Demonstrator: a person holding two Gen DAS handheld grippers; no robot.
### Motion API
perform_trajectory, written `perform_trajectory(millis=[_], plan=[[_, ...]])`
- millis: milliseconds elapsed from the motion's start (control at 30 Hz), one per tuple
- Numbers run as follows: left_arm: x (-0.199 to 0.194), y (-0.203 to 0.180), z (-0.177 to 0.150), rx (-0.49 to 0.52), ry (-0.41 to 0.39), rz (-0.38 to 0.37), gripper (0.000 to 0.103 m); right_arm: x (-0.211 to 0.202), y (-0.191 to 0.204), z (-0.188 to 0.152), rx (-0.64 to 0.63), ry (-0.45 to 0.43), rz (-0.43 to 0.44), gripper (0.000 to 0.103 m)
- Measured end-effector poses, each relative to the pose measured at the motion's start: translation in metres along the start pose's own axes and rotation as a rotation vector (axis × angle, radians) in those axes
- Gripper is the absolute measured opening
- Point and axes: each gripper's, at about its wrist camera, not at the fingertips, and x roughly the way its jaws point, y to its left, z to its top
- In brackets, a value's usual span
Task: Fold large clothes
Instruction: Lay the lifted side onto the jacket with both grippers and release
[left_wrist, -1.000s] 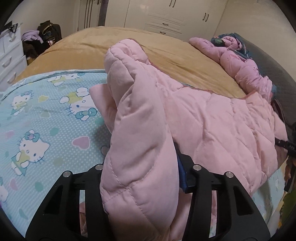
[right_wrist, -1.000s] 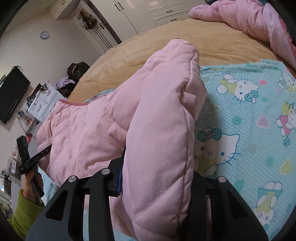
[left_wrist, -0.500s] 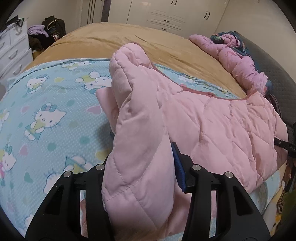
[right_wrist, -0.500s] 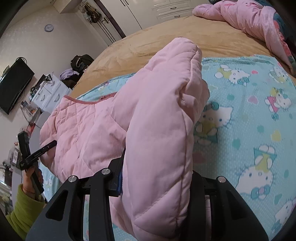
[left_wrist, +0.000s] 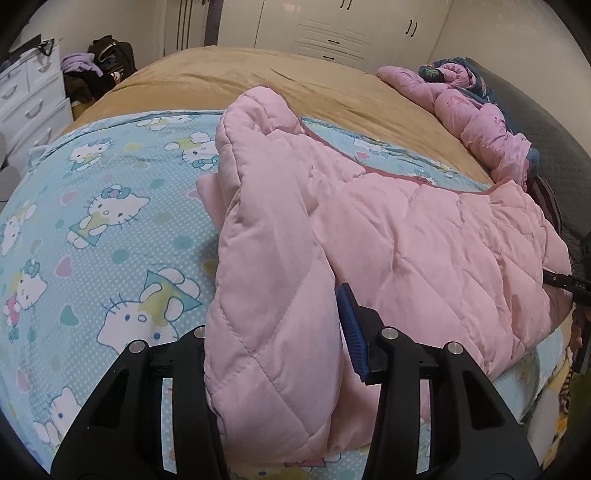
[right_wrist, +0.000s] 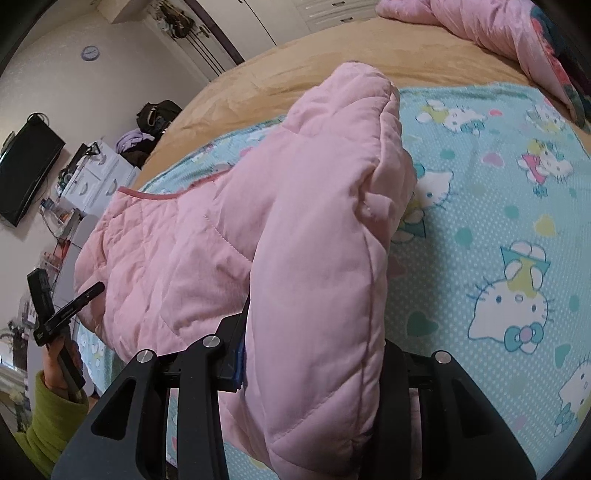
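A pink quilted jacket (left_wrist: 406, 240) lies across the cartoon-cat bedsheet (left_wrist: 92, 221). My left gripper (left_wrist: 277, 332) has a thick fold of its left side between its fingers, and the jaws are closing on it, pads pressing into the padding. In the right wrist view my right gripper (right_wrist: 314, 350) is shut on a bulky fold of the same jacket (right_wrist: 184, 258) at its other side. Both folds stand raised above the sheet (right_wrist: 498, 221). A hand in a green sleeve (right_wrist: 48, 417) holds the left gripper's handle at the far left.
A tan blanket (left_wrist: 295, 81) covers the far half of the bed. A crumpled pink quilt (left_wrist: 472, 110) lies at the right by the dark headboard (left_wrist: 554, 147). White drawers (left_wrist: 26, 99) and piled bags (left_wrist: 103, 66) stand left. A black TV (right_wrist: 26, 166) hangs on the wall.
Both grippers have carried their jacket folds farther across the bed. More of the patterned sheet now shows around the jacket. Both grips have stayed on the fabric.
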Motion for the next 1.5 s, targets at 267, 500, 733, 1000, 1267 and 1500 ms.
perform_trajectory(millis=[267, 500, 733, 1000, 1267, 1500], plan=[[0.009, 0.008, -0.002, -0.019, 0.013, 0.012, 0.037, 0.025, -0.02, -0.008, 0.079, 0.026, -0.054, 0.051], [0.019, 0.013, -0.003, -0.035, 0.027, 0.018, 0.038, 0.037, -0.016, -0.012, 0.08, 0.001, -0.207, 0.08], [0.022, 0.011, -0.002, -0.03, 0.046, 0.044, 0.051, 0.026, -0.023, -0.014, 0.166, -0.044, -0.225, 0.096], [0.005, 0.006, 0.001, -0.043, 0.02, 0.048, 0.077, -0.028, 0.008, -0.017, 0.091, -0.217, -0.26, 0.097], [-0.054, -0.007, 0.016, -0.012, -0.144, 0.1, 0.094, -0.074, 0.058, -0.032, -0.058, -0.318, -0.26, 0.099], [-0.112, -0.031, 0.007, 0.03, -0.276, 0.103, 0.094, -0.107, 0.104, -0.064, -0.16, -0.406, -0.242, 0.099]])
